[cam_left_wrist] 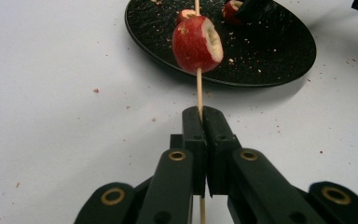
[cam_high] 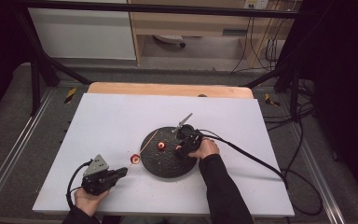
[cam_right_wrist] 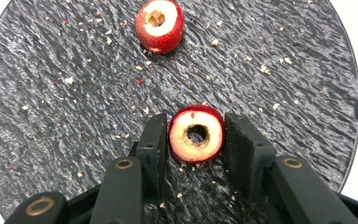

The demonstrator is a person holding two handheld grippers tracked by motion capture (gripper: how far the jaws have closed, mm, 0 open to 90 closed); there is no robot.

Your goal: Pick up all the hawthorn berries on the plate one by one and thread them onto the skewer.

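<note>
A: From the high view, what is going on?

B: The left gripper (cam_high: 121, 172) is sitting near the front left of the white bench (cam_high: 112, 121), holding a thin wooden skewer (cam_high: 148, 141) that is slanting up over the black plate (cam_high: 168, 163). A red fruit piece (cam_high: 134, 158) is sitting on the skewer just off the plate's left rim. The right gripper (cam_high: 181, 144) is hovering over the plate, with another fruit piece (cam_high: 161, 146) lying just to its left.

A: And the left gripper view?

B: Its jaws are pressing together on the skewer (cam_left_wrist: 199, 93), which is running straight ahead through the cored red fruit piece (cam_left_wrist: 197, 44). That piece is hanging above the plate's (cam_left_wrist: 270, 51) near rim.

A: The right gripper view?

B: The right gripper (cam_right_wrist: 196, 135) is standing with its jaws apart on either side of a cored fruit ring (cam_right_wrist: 196, 134) lying on the plate (cam_right_wrist: 65, 102); the left jaw is looking close to touching, the right one leaving a small gap. A second ring (cam_right_wrist: 159, 25) is lying farther off.
</note>
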